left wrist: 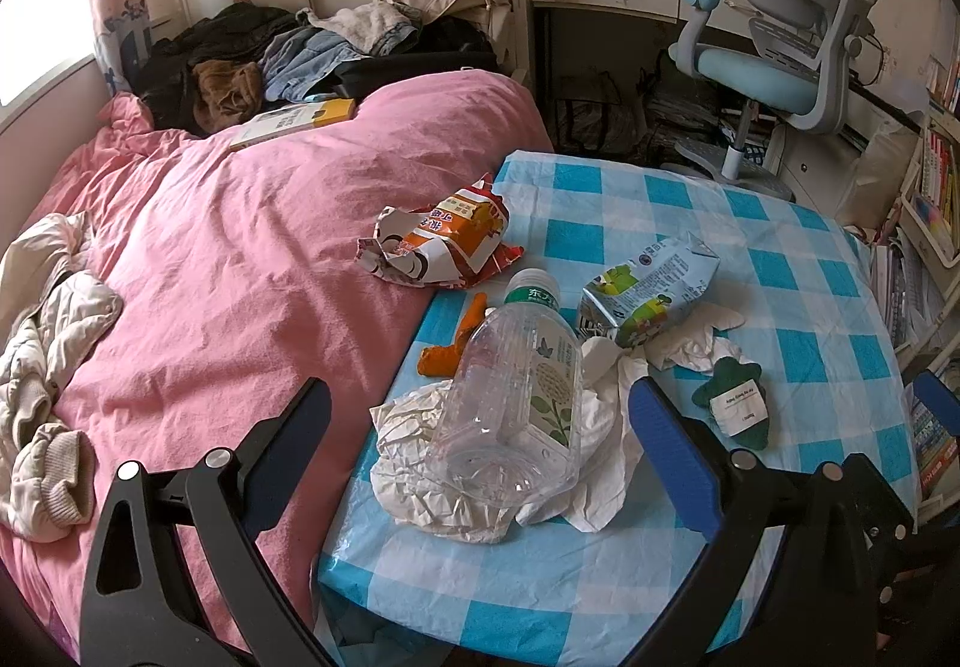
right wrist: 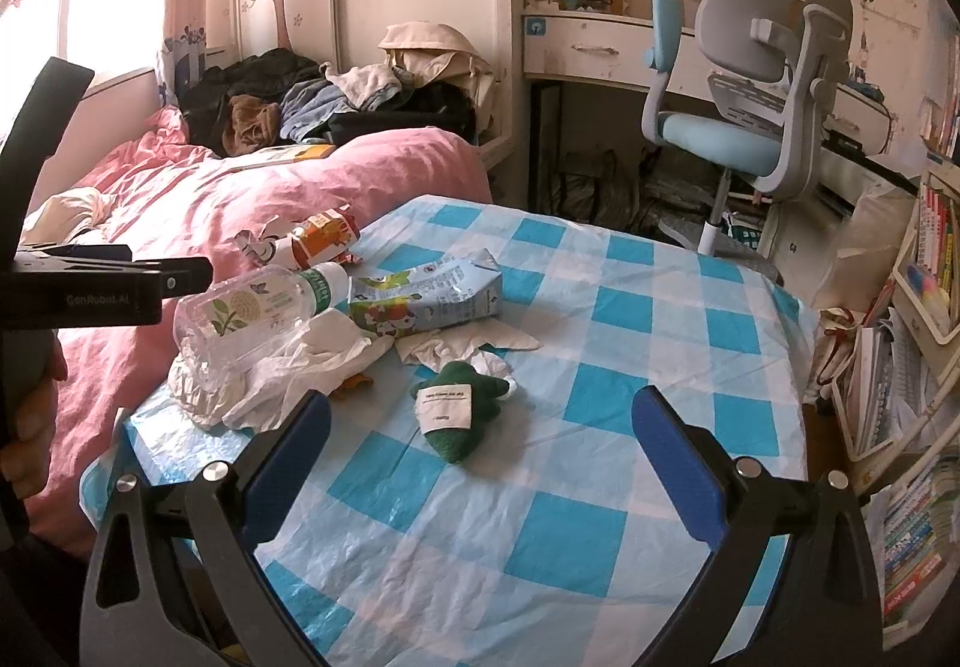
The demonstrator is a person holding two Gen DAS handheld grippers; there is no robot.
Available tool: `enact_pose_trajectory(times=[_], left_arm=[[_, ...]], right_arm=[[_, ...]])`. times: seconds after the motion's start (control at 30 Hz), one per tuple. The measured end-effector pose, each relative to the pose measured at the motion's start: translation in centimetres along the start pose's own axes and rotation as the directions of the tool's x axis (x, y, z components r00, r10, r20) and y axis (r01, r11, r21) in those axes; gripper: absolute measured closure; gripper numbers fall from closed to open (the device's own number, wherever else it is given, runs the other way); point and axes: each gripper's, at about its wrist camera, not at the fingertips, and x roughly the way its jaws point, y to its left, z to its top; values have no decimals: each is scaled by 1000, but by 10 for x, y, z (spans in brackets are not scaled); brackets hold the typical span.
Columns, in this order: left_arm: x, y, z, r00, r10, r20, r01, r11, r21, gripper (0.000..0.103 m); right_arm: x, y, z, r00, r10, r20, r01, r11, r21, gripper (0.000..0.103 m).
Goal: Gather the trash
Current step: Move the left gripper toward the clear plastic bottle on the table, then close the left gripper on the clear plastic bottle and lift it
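The left gripper is hovering over the near left part of the table, its jaws spread wide and gripping nothing. Between its blue pads a clear plastic bottle is lying on its side with its green cap end pointing far, resting on a crumpled white paper. Just beyond the bottle, to the right, a dented drink carton is lying flat, touching more white tissue. An orange scrap is sitting just left of the bottle, and a crushed orange-and-white snack wrapper is straddling the table's far left edge and the pink duvet.

The right gripper is hanging above the near middle of the checked cloth, its jaws likewise released and empty. A small green plush toy with a white label is lying between its pads, slightly far of them. A person's hand is showing at the left edge, holding the other gripper's handle.
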Motion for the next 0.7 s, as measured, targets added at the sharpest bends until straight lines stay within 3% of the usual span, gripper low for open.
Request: enact_pose_trajectory(times=[0.33,0.53,0.7], left_arm=[[-1,2,-1,1000,7,7,-7,1000,-2,7],[1,34,-1,1000,7,-25,-9,997,-80,7],[-4,44,-12,999,10,-46,-12,999,-50,7]], right_arm=[[0,-1,1,1000,-1,0,1,1000,3,6],[2,8,-3,1000,23,-4,-23,1000,0,6],[6,14,-1,998,54,-26,-54,999,-8,6]])
